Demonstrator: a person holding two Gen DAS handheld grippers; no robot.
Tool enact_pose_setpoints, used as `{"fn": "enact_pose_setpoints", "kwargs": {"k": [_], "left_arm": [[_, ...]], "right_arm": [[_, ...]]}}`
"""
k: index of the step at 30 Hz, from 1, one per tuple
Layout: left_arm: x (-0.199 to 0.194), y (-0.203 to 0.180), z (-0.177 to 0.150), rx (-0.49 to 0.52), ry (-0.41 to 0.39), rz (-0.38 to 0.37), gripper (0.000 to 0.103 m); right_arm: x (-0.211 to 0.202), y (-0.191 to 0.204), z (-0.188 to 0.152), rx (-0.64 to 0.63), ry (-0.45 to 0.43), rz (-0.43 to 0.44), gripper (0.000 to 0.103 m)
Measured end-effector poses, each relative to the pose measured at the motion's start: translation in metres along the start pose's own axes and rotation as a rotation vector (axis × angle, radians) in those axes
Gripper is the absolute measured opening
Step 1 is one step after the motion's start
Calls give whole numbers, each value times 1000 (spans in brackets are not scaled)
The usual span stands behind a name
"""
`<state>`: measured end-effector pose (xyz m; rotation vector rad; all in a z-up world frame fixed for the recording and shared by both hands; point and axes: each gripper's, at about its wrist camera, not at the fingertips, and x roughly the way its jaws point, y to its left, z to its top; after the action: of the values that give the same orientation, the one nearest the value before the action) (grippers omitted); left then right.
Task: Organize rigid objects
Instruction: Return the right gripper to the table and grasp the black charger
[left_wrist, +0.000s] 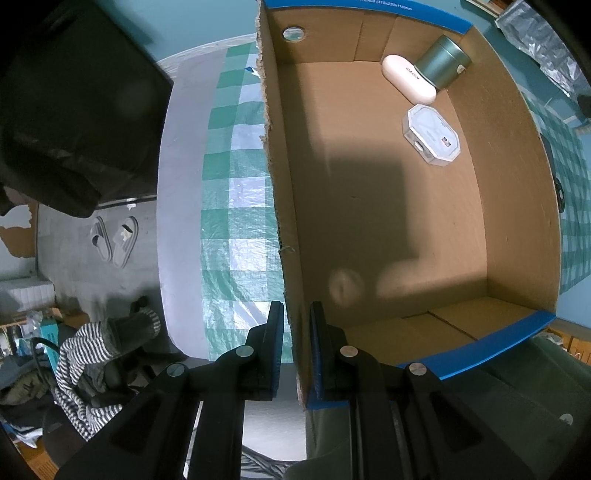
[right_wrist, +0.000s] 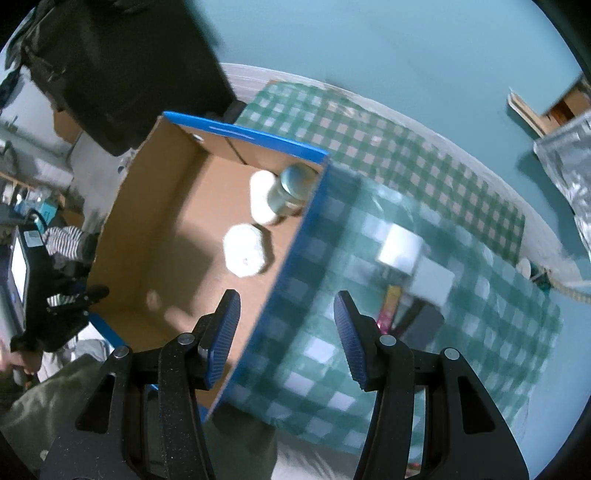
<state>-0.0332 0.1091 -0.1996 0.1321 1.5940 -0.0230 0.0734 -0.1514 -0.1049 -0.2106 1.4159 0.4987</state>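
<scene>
An open cardboard box (left_wrist: 517, 155) with blue-taped rims stands on a green checked cloth. Its far right corner holds a green round tin (left_wrist: 445, 62), a white oval case (left_wrist: 408, 77) and a white octagonal box (left_wrist: 430, 134). My left gripper (left_wrist: 297, 314) points down and is shut on the box's left wall, one pad on each side. My right gripper (right_wrist: 286, 306) is open with nothing between its fingers, above the box's right wall (right_wrist: 295, 236). The tin (right_wrist: 291, 188), oval case (right_wrist: 262, 199) and octagonal box (right_wrist: 245, 251) show blurred there.
On the checked cloth (right_wrist: 406, 177) right of the box lie two pale boxes (right_wrist: 400, 249), a pink and yellow item (right_wrist: 389, 306) and a dark flat object (right_wrist: 424, 321). Left of the table edge (left_wrist: 177, 221) the floor holds slippers (left_wrist: 114, 240) and clutter. A silver bag (right_wrist: 569, 166) lies far right.
</scene>
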Motion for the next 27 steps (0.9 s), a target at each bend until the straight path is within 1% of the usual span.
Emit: {"fn": "enact_pose_setpoints", "kwargs": {"k": [6,13,21,27], "left_arm": [[0,-1,-1,-2,1,0,14],[-1,-3,-1,-9,3,-2,14],[-1,-3,-2,-11,5,-2,14],[-1,-2,-3,-17,8,0,14]], "right_arm": [[1,-32,-17,87,13,-10,53],[12,-82,-35,262,25,-1,53],[43,-144,-49,428,62,-18,53],[72,-173,-53,526,82,22,53]]}}
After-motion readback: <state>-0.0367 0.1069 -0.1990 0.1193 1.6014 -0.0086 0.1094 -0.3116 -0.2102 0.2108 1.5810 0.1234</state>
